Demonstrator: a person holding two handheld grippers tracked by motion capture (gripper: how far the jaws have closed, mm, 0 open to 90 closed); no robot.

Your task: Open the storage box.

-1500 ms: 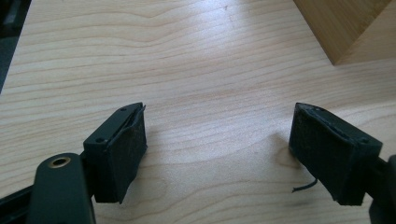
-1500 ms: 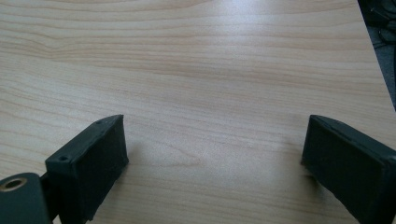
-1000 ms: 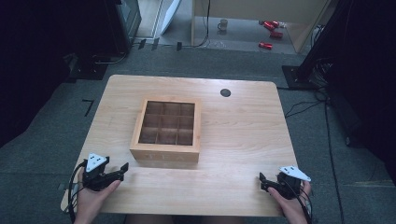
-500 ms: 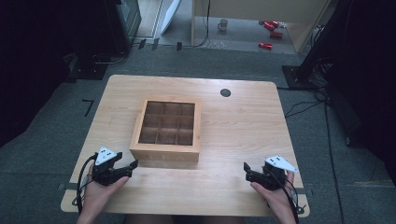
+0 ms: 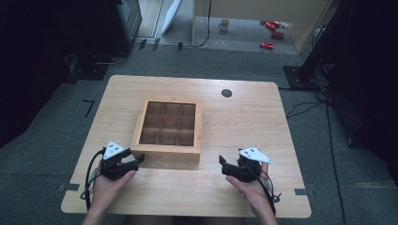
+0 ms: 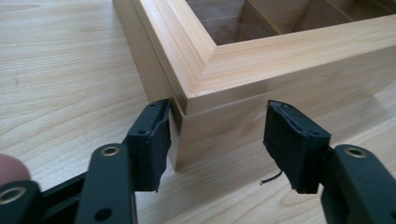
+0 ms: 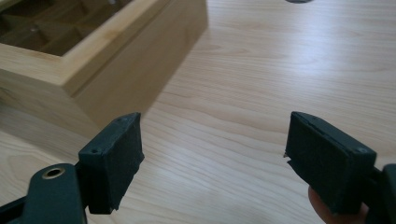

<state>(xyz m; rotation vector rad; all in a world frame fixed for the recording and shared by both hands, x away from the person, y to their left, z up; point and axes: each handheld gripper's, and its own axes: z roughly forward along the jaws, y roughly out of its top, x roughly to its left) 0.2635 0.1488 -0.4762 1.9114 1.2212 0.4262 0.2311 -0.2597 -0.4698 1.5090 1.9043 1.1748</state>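
A wooden box (image 5: pixel 166 157) with a grid of small open compartments stands in the middle of the table. My left gripper (image 5: pixel 136 161) is at its near left corner. In the left gripper view that corner of the box (image 6: pixel 280 60) sits between the jaws of the left gripper (image 6: pixel 217 140), which have just been closing. One pad (image 6: pixel 152 140) is against the side wall and the other pad (image 6: pixel 292 140) is still off the front wall. My right gripper (image 5: pixel 223 165) hovers near the box's right front corner, apart from it. Its jaws (image 7: pixel 212 158) have just been closing a little and hold nothing, with the box (image 7: pixel 107 37) off to the left.
The light wooden table (image 5: pixel 244 126) has a small black round hole (image 5: pixel 226 93) at the back right. On the floor beyond it lie red cans (image 5: pixel 270 33) and a mug (image 5: pixel 225 24). Dark equipment stands at both sides.
Both hands have moved in toward the box: the left one up to its near left corner, the right one leftward along the front of the table. The left jaws have narrowed.
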